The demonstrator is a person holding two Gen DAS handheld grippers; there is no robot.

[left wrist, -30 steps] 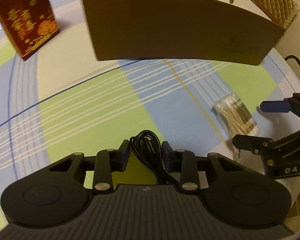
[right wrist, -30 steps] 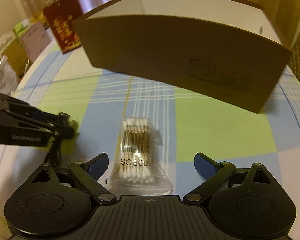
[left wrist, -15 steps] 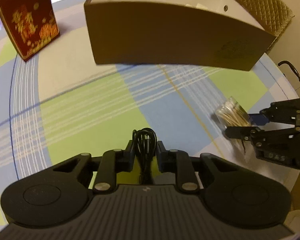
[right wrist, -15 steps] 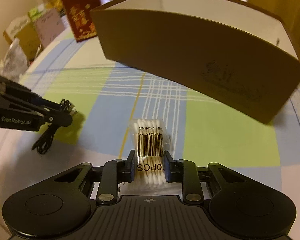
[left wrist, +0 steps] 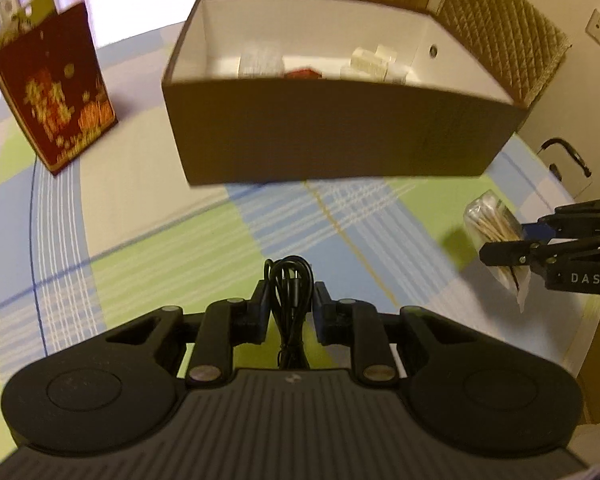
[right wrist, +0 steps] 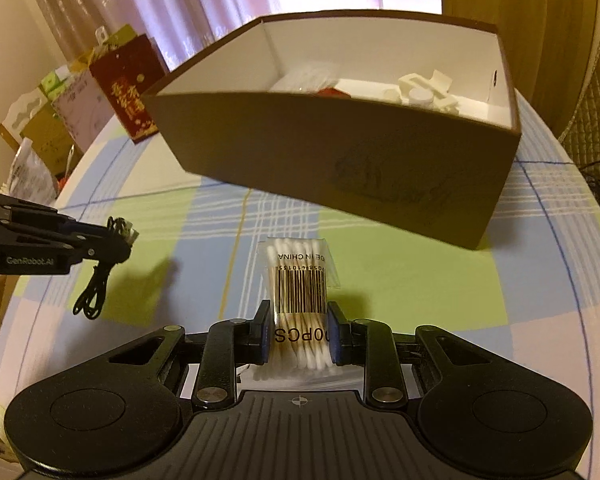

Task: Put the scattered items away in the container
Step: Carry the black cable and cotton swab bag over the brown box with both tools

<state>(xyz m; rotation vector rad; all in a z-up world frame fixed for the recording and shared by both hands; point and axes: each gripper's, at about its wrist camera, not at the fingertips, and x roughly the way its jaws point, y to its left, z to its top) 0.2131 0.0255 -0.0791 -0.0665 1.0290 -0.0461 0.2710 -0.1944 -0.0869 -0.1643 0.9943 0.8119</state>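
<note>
My left gripper (left wrist: 291, 306) is shut on a coiled black cable (left wrist: 290, 280), lifted above the checked tablecloth; the cable's loose end (right wrist: 92, 296) dangles below the left gripper (right wrist: 116, 240) in the right wrist view. My right gripper (right wrist: 299, 330) is shut on a clear bag of cotton swabs (right wrist: 300, 280) with a barcode label, also raised off the table; the same bag (left wrist: 494, 228) shows at the right in the left wrist view. Ahead stands the brown cardboard box (left wrist: 340, 136) (right wrist: 340, 160) with a white inside, holding several white items and something red.
A dark red gift box (left wrist: 56, 104) (right wrist: 128, 88) with gold print stands left of the cardboard box. More boxes and bags (right wrist: 52, 120) crowd the far left beyond the table. A quilted chair back (left wrist: 504, 28) rises behind the box at right.
Both grippers rose from the table with their loads; one second ago the right gripper was open over the swab bag and has since shut on it. The box interior has come into view.
</note>
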